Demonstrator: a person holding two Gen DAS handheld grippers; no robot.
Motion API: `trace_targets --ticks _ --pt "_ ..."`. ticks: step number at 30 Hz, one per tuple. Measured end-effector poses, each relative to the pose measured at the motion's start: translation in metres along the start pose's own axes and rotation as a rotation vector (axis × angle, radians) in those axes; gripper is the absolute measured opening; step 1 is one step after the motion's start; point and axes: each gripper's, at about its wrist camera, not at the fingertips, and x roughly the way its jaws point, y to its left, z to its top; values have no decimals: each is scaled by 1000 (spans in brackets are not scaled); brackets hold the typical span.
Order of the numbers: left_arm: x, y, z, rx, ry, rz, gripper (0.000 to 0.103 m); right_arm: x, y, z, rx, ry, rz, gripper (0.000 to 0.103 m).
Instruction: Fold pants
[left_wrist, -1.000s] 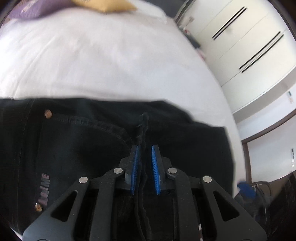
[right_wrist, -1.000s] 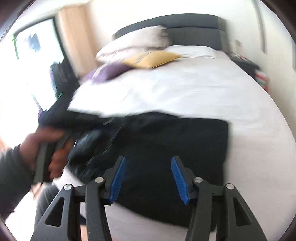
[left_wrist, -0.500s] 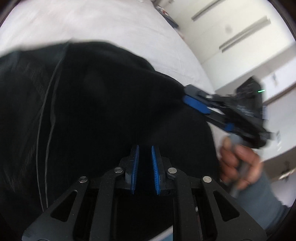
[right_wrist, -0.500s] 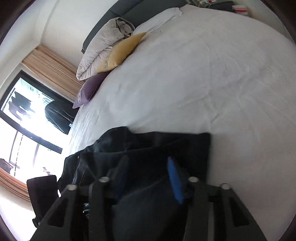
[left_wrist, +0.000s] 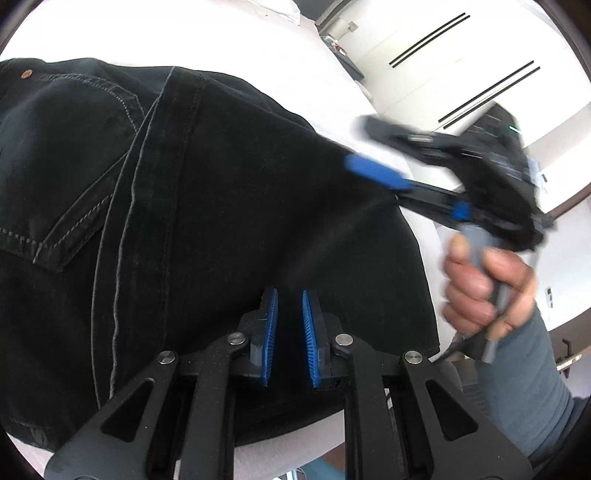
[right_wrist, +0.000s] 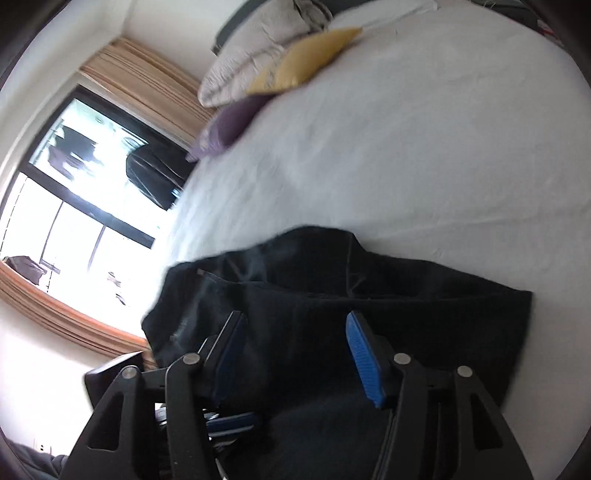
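left gripper (left_wrist: 288, 314) is hanging low over the near edge of the black jeans (left_wrist: 207, 206) with its jaws nearly together and no cloth visibly pinched, while right gripper (right_wrist: 295, 354), jaws just widened and apart over the same jeans, is gripping nothing. i judge the fold is best finished by flattening the layers and squaring the edges. lying on the white bed (right_wrist: 424, 147) is one pair of jeans, with three pillows beyond it and two grippers over it.

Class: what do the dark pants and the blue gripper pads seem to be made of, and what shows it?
Pants: probably black denim, matte, with pale topstitched seams, a patch pocket and a copper rivet. Pads on the left gripper: likely rubber or soft plastic, blue, finely ribbed faces.
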Motion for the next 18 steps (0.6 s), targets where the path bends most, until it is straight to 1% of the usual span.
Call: trace_targets --ticks 1,2,3,4,5,6,7,8,10,11,13,14,15,16,17,18 --pt "0 2 0 5 -2 -1 14 9 -7 0 17 25 -20 57" --pt "1 2 -1 12 -2 1 14 15 -17 5 40 31 -52 42" --pt "4 1 -2 20 -4 4 14 10 -24 -2 54 23 -75 24" --pt "5 0 -3 29 -8 8 14 5 -30 2 78 8 -117 20" --pt "6 0 -4 33 -12 10 14 -4 -38 6 111 -19 -188 21" --pt "11 -2 -5 34 -16 11 14 -16 -44 10 132 -52 -296 28" --pt "11 0 -5 30 -21 8 14 -25 -46 15 141 -72 -364 33" --pt "11 1 -5 26 -28 5 14 -33 -47 17 143 -79 -378 42" --pt "13 3 -7 33 -40 4 14 -42 -35 19 115 -59 -280 44" --pt "11 5 -10 39 -49 6 14 -41 -22 21 72 -34 -245 48" --pt "9 3 -14 53 -64 16 14 -30 10 28 -55 26 -219 48" --pt "4 2 -25 63 -71 21 14 -20 26 30 -116 62 -205 48" --pt "6 3 -24 68 -75 23 14 -5 39 36 -170 112 -199 48" --pt "5 1 -25 72 -80 24 14 6 47 38 -202 160 -201 48" --pt "4 1 -25 74 -83 22 14 25 53 42 -225 232 -196 48" --pt "4 1 -25 75 -86 19 14 39 56 47 -228 281 -190 48"
